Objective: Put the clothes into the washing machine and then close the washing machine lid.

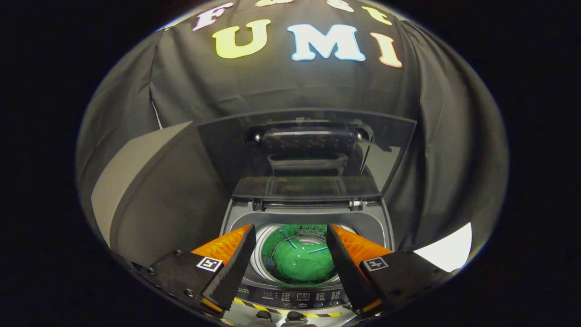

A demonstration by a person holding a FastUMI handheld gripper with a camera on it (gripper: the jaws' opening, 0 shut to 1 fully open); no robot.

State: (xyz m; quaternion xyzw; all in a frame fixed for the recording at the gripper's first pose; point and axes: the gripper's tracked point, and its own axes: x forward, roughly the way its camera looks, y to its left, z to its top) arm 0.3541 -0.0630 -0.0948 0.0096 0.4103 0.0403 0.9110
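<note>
The gripper [290,254] hung above the front of a top-loading washing machine [386,227], its two fingers [233,268] spread wide apart with nothing held between them. Through the gap between the fingers the round opening of the drum [261,254] was visible, and a green garment [302,263] with thin blue lines across it lay bunched inside the drum, well below the fingertips and touching neither finger. The washing machine lid [306,154] stood raised and open beyond the drum, hinged at the back edge of the machine's top, its dark glossy underside facing the camera and reflecting part of the machine. On that underside a dark handle-like fitting sat near the upper middle. The control panel [299,297] ran along the near edge of the machine, just below the drum opening and between the lower parts of the fingers; its markings were too small to make out. A strip of yellow-and-black tape [290,312] lay just nearer than the panel. Black cloth [181,91] hung as the booth's wall behind and on both sides of the machine, and a pale grey surface [122,181] showed to the left of the lid.
</note>
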